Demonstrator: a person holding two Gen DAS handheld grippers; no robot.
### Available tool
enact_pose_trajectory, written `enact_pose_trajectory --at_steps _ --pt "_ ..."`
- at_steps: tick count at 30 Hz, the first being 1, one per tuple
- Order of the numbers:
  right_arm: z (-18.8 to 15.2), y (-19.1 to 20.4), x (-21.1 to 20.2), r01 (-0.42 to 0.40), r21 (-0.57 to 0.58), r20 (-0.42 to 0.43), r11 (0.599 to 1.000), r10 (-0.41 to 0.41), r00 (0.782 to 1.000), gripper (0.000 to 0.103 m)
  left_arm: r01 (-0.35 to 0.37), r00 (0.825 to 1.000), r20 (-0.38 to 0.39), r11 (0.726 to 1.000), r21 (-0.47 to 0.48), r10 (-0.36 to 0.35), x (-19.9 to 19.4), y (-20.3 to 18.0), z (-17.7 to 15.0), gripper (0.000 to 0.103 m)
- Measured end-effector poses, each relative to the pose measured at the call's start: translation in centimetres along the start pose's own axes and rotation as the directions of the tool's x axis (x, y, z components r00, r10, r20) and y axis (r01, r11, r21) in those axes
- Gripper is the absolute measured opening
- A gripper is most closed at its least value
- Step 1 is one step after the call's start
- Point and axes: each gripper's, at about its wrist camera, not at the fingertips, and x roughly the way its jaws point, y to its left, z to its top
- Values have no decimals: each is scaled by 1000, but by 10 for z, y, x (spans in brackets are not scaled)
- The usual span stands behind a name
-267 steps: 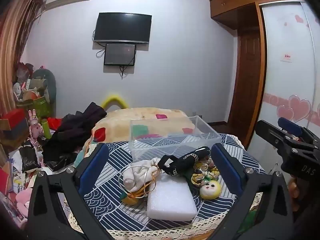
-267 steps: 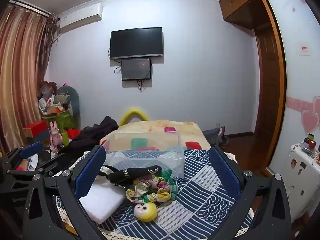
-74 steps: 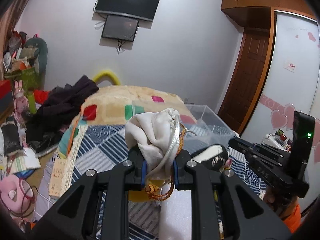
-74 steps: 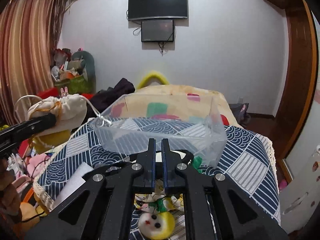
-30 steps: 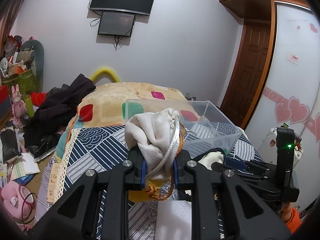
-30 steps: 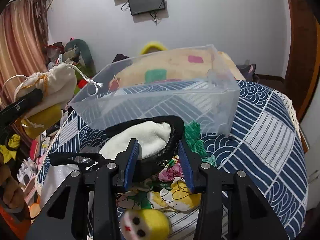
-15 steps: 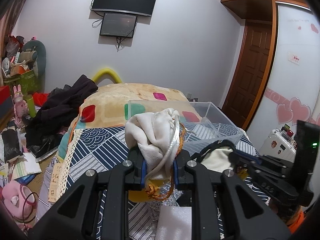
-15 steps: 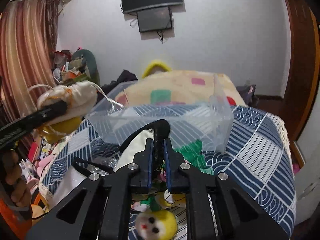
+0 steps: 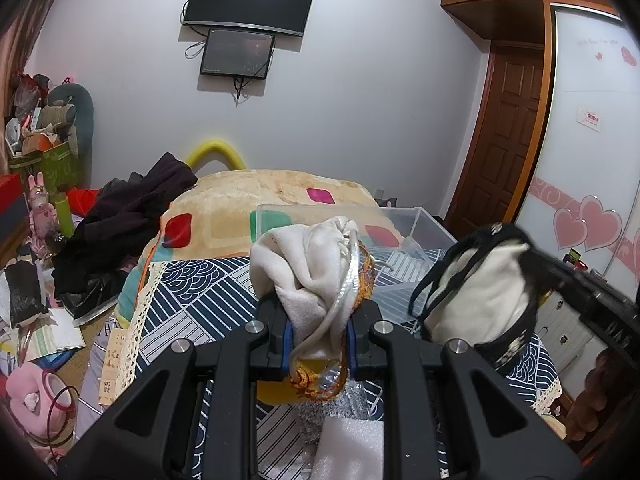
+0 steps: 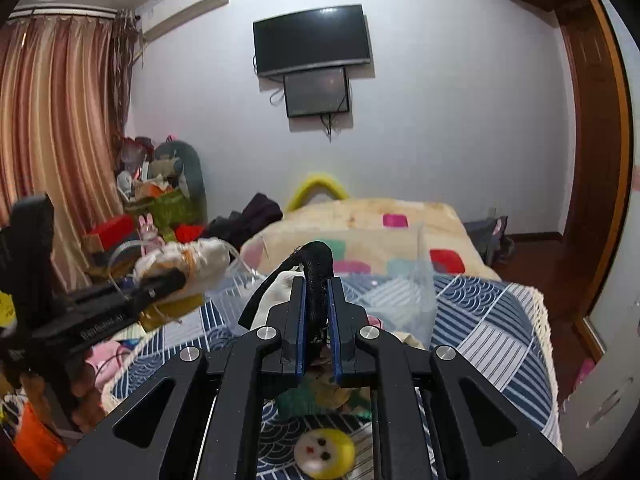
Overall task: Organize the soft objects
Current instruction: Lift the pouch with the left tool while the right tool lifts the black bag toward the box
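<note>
My left gripper [image 9: 318, 334] fingers are clenching a cream drawstring pouch [image 9: 308, 264], which is bulging up out of the grip with a clear and orange cord looping down at 6 o'clock. My right gripper [image 10: 317, 320] fingers are pinching the black rim of a black-and-white pouch [image 9: 478, 300], which is hanging above the patterned tablecloth [image 10: 492, 320] at 3 o'clock from the cream one. The clear plastic box [image 9: 412, 224] is sitting beyond both at 12 o'clock, a yellow-headed doll [image 10: 325, 453] lying at 6 o'clock beneath my right grip.
</note>
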Motion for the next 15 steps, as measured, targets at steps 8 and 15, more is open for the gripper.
enact_pose_trajectory --at_steps 8,15 --pt "1 -6 9 13 10 0 1000 -13 1000 9 4 1000 0 1000 7 -4 5 -4 5 19" --pt "-5 -20 39 56 89 -40 994 -53 998 9 25 1000 -16 999 23 -25 20 -9 8 19"
